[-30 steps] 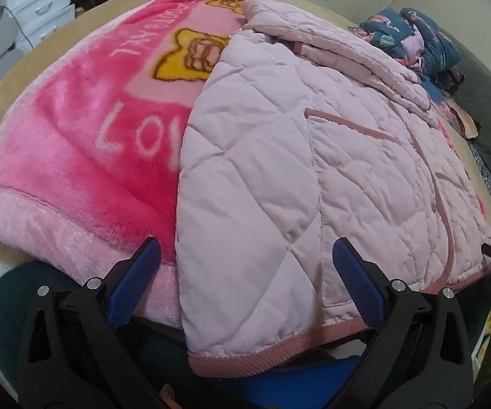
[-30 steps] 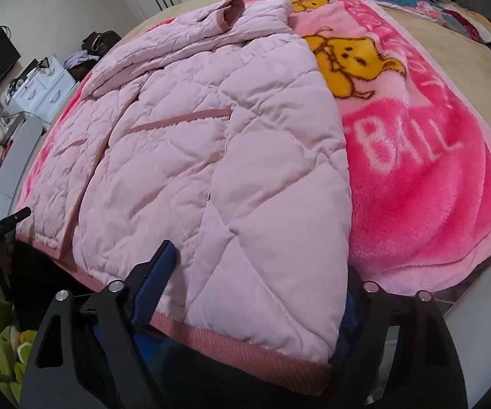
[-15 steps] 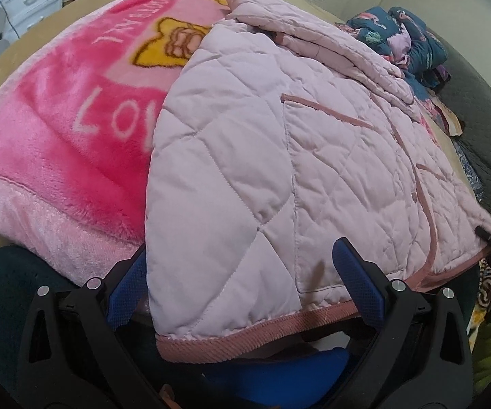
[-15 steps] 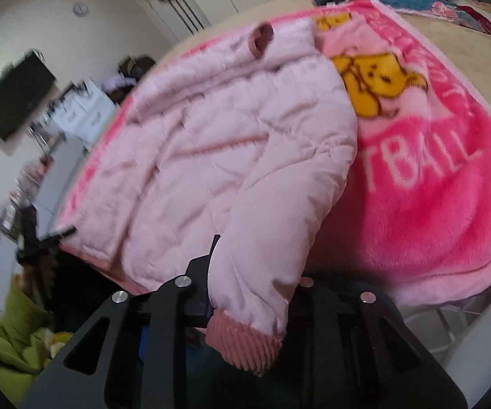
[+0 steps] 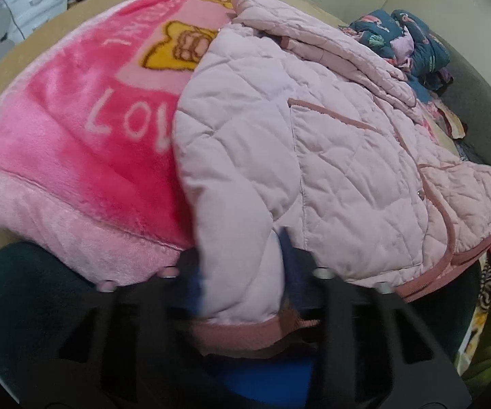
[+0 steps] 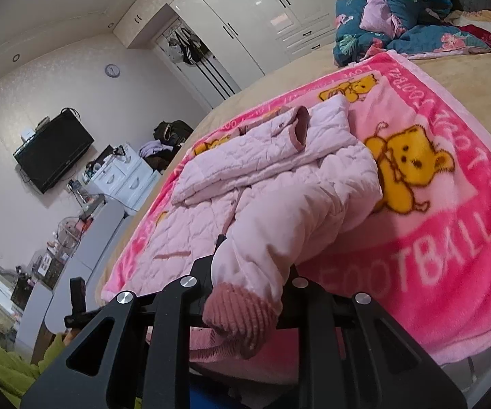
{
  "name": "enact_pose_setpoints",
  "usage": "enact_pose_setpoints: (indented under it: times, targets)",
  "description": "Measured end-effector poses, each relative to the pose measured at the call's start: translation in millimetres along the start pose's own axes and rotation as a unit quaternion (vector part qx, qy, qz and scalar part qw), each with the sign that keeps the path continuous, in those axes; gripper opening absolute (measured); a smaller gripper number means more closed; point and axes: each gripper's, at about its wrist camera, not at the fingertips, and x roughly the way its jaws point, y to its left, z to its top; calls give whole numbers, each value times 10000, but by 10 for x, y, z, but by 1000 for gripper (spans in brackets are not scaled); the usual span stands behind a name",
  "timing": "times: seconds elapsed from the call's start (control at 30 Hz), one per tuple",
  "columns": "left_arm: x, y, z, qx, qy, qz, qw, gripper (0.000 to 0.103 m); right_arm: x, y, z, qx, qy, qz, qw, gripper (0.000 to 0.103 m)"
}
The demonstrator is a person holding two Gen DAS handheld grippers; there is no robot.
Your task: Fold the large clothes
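A pale pink quilted jacket (image 5: 347, 156) lies spread on a bright pink fleece blanket (image 5: 85, 129) on the bed. My left gripper (image 5: 242, 255) is at the jacket's near left hem corner. Its jaws are closing, and the blue pads pinch the bunched fabric and ribbed hem between them. In the right wrist view the jacket (image 6: 272, 184) has its other hem corner raised off the blanket (image 6: 449, 255). My right gripper (image 6: 252, 272) is shut on that corner, and the darker pink ribbed edge hangs over its fingers.
Dark blue floral bedding (image 6: 381, 17) is heaped at the far end of the beige bed (image 6: 466, 68). White drawers (image 6: 122, 177), a wall television (image 6: 52, 151) and white wardrobes (image 6: 262, 17) stand beyond the bed's left side.
My left jaws went from wide open to closed on the hem, bunching it. My right gripper shut on the other corner, then rose and tilted upward, lifting that side of the jacket.
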Motion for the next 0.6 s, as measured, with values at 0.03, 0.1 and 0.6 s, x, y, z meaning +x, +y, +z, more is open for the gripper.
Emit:
enact_pose_setpoints:
  times: [0.03, 0.1, 0.6]
  targets:
    - [-35, -24, 8, 61, -58, -13, 10000, 19, 15, 0, 3, 7, -18, -8, 10000, 19]
    - [-97, -84, 40, 221, -176, 30, 9996, 15, 20, -23, 13, 88, -55, 4, 9999, 19]
    - [-528, -424, 761, 616, -1250, -90, 9902, 12, -6, -99, 196, 392, -378, 29, 9985, 16]
